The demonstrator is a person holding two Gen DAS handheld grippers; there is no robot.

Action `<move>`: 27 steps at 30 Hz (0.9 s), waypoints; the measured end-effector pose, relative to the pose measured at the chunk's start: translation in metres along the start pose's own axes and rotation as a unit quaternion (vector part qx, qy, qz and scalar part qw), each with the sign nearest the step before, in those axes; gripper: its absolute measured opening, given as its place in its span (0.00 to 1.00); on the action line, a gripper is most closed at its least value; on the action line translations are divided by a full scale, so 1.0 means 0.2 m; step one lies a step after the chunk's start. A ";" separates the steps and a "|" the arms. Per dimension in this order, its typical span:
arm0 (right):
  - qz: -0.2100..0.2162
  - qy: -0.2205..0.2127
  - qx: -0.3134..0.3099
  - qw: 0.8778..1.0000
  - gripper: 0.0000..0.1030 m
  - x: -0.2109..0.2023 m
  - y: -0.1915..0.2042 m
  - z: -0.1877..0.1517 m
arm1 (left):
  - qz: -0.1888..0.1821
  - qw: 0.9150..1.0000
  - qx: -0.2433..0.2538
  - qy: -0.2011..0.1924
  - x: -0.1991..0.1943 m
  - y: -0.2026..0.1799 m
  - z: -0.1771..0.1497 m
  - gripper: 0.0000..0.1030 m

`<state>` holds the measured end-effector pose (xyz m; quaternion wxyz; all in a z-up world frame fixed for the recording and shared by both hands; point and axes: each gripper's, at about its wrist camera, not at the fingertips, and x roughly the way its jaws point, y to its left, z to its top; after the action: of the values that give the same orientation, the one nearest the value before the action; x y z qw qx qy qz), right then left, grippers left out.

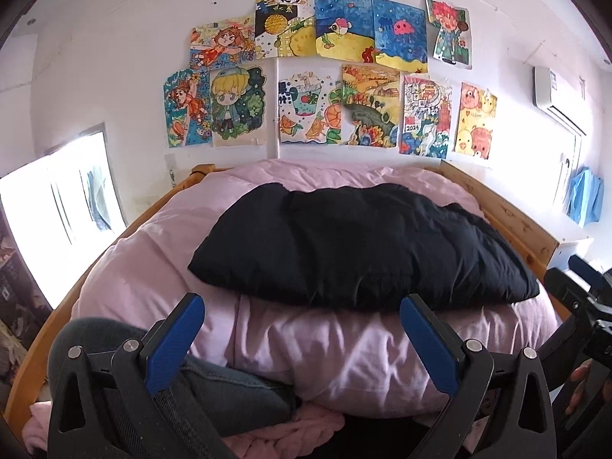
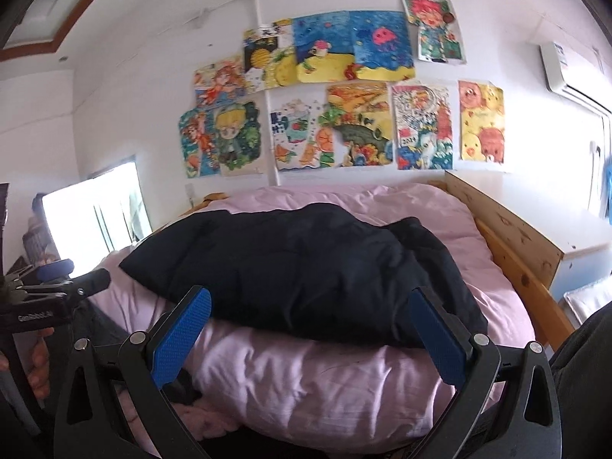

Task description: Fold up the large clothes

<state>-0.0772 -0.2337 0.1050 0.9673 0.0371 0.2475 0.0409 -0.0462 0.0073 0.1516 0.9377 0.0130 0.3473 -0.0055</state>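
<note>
Both my left tongs [image 1: 302, 308] and right tongs [image 2: 310, 304] hung released near the black garment [image 1: 363, 244]; seemingly soft, puffy, best pinched at its near edge.

White wall [image 1: 114, 57] with drawings [image 1: 329, 72], wooden bed frame [image 1: 508, 214], bright window [image 1: 65, 199]

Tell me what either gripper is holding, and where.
Nothing: left gripper and right gripper are both open, short of the black garment.

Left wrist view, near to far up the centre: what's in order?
Open left tongs → pink duvet → black garment lying on it → drawings taped to the wall.
</note>
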 end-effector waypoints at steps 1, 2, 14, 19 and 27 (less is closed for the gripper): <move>0.000 -0.001 -0.004 1.000 0.99 -0.01 0.01 0.00 | 0.003 1.000 0.002 0.002 0.00 0.00 -0.02 1.00; -0.001 0.000 -0.008 1.000 0.99 -0.02 0.02 -0.01 | 0.006 1.000 0.003 0.004 0.00 0.01 -0.03 1.00; -0.002 0.025 -0.002 1.000 0.99 0.00 0.03 -0.06 | 0.010 1.000 0.011 0.008 0.00 0.01 -0.12 1.00; 0.002 0.030 -0.001 1.000 0.99 0.01 0.03 -0.07 | 0.010 1.000 0.001 0.007 0.00 0.02 -0.12 1.00; 0.002 0.030 0.001 1.000 0.99 0.01 0.02 -0.08 | 0.012 1.000 -0.003 0.004 0.00 0.03 -0.12 1.00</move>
<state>-0.0824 -0.2288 0.0905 0.9593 0.0375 0.2765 0.0436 -0.0630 0.0137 0.1334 0.9363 0.0143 0.3510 0.0066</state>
